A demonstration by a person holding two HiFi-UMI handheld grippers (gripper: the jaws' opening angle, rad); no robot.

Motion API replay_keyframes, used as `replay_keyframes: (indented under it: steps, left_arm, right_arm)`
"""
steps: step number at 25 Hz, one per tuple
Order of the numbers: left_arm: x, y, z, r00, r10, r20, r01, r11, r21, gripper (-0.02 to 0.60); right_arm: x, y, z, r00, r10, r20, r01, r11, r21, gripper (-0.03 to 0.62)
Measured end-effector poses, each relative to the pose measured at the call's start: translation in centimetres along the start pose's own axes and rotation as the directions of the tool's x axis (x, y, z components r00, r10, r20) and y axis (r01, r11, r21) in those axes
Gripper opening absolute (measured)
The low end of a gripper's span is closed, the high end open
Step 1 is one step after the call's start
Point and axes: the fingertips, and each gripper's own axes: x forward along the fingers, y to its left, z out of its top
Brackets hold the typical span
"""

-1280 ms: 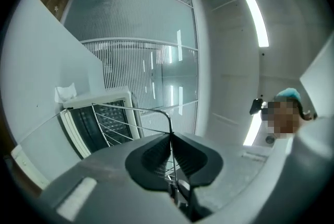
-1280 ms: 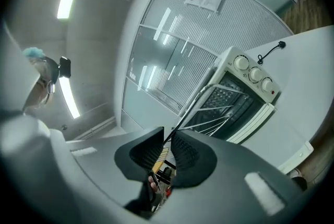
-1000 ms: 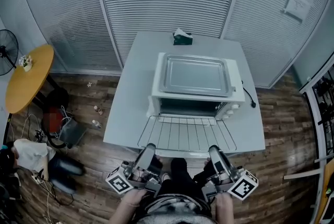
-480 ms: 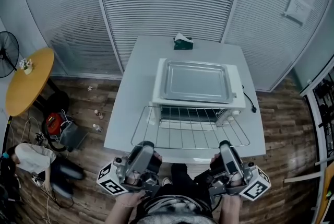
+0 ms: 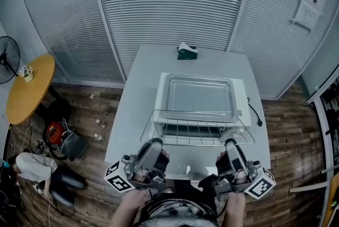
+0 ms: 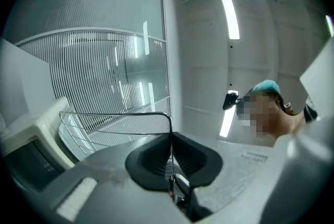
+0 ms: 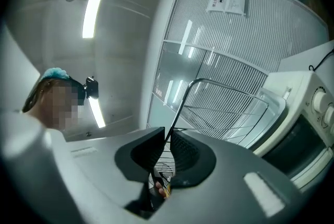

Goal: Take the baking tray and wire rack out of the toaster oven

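**Wire rack held in front of the oven, one gripper at each near corner**

Head view first: one wire rack (image 5: 197, 128) hangs above the white surface (image 5: 130, 115), just in front of the single toaster oven (image 5: 159, 101). Its far edge overlaps the oven's front. One baking tray (image 5: 198, 94) sits on top of the oven. Two grippers are on the job: the left gripper (image 5: 154, 142) at the rack's near left corner, the right gripper (image 5: 230, 142) at the near right. One green box (image 5: 187, 52) stands at the surface's far edge.

Over to the left gripper view: both fingers (image 6: 151, 157) are pressed onto one thin wire of the rack (image 6: 115, 113), pinching its corner bend, and the oven (image 6: 31, 139) shows at the left.

Right gripper view now: the same story, fingers (image 7: 188, 155) nipping the rack's (image 7: 224, 97) frame wire. The oven (image 7: 308, 129) is at the right, with two knobs (image 7: 319, 97) showing.
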Motion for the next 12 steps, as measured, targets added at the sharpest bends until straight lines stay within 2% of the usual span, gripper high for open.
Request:
replay_keyframes:
  steps: [6,12]
  left_arm:
    - [0.9,3.5,-0.6,0.999,0.037,-0.018,-0.038,0.999,-0.010,0.015]
    - [0.7,6.7,-2.2,0.995,0.100,-0.025,-0.101,0.993,-0.053,0.015]
  right_arm:
    - [0.7,-3.6,0.4,0.999,-0.043,-0.023,0.044,0.999,0.033,0.037]
    - [0.0,-7.3,-0.2,0.993,-0.107,-0.044,0.111,0.989,0.093,0.037]
